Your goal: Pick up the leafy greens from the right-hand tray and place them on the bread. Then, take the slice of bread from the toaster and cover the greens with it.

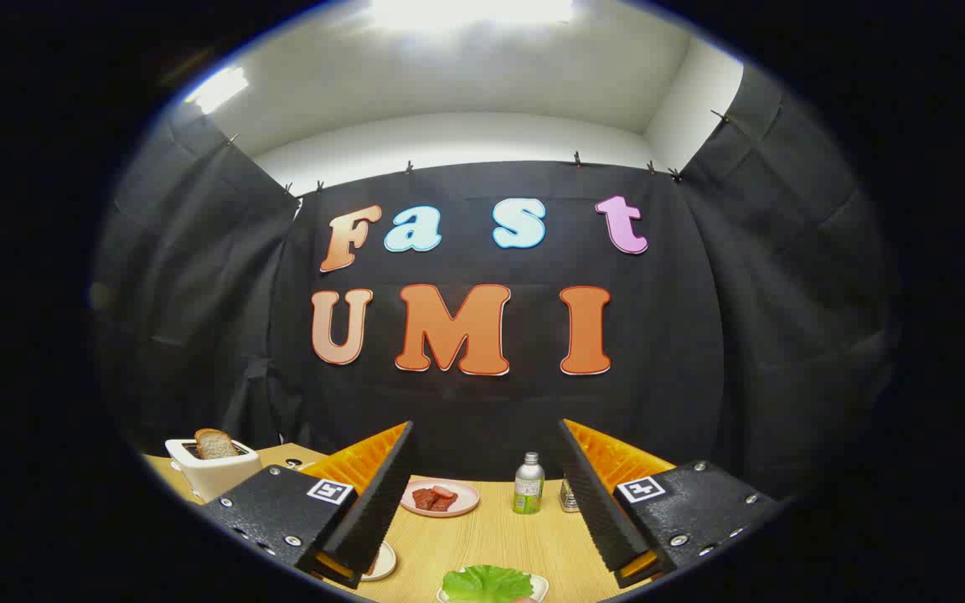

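- Leafy greens (487, 583) lie on a tray (539, 586), between the fingers.
- Hand-held gripper (487, 490) fingers wide apart, holding nothing.
- Bread slice (215, 444) stands in the toaster (210, 471).

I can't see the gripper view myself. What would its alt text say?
The gripper hangs open over a wooden table, its fingers spread wide with nothing between them. Leafy greens lie on a small tray just below and between the fingers; beyond are a pink plate of reddish food and a small bottle, with a white toaster holding a bread slice off to the left.
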`<state>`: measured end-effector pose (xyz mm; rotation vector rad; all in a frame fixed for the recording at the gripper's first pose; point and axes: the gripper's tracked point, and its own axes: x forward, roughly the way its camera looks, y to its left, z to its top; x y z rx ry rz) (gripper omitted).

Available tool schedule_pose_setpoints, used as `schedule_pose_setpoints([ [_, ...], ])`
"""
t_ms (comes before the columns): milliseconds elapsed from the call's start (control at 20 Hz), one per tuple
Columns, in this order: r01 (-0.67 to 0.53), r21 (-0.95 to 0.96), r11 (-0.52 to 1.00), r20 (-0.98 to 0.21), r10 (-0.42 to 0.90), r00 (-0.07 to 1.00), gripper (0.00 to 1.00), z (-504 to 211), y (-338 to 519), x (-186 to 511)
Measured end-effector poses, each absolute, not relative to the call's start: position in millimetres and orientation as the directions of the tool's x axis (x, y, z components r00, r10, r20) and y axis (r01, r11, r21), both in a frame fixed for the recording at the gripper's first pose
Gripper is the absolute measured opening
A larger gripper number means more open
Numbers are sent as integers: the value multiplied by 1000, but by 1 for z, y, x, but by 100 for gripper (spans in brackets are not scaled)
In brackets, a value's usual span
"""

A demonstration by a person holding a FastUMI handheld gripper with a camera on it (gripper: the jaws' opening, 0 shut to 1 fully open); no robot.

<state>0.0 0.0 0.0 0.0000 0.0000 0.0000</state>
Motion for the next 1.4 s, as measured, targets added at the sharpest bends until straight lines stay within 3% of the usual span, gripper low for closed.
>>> schedule_pose_setpoints([
  [650, -39, 33, 999, -2, 39, 999, 98, 4, 11, -2],
  [1000, -28, 39, 999, -105, 32, 994, 98, -23, 8, 7],
  [1400, -76, 18, 997, -319, 77, 944, 99, -83, 18, 10],
])
